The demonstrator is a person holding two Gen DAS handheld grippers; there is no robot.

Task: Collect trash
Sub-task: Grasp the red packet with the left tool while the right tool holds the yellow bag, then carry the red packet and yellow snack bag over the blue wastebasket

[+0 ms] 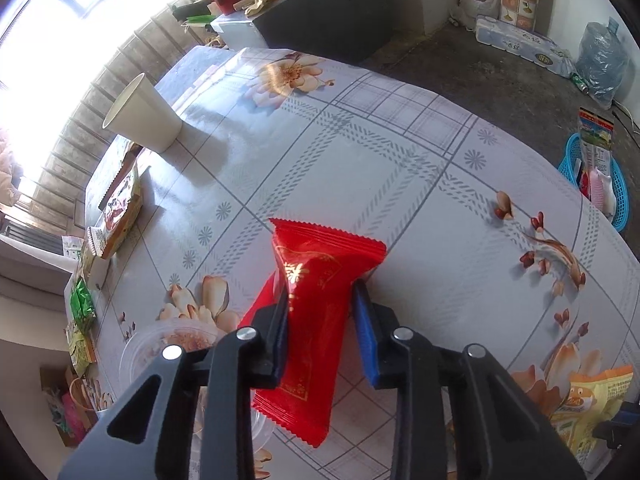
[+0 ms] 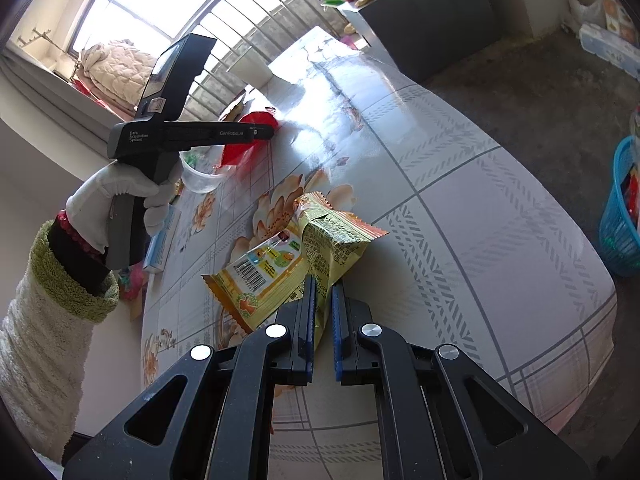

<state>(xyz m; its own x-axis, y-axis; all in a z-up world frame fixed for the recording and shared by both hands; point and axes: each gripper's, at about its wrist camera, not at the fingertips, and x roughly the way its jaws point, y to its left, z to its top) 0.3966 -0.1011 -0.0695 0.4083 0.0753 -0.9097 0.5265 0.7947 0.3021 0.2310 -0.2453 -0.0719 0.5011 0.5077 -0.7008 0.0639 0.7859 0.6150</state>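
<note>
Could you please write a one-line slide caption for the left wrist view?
Left hand-held gripper shut on a red snack wrapper above the floral tablecloth, paper cup behind.

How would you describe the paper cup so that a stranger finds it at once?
Start at the flowered tablecloth and go to its far edge, near the bright window. The white paper cup stands there upright and open. Unlike the flat snack packets beside it, it is plain, unprinted and tall.
</note>
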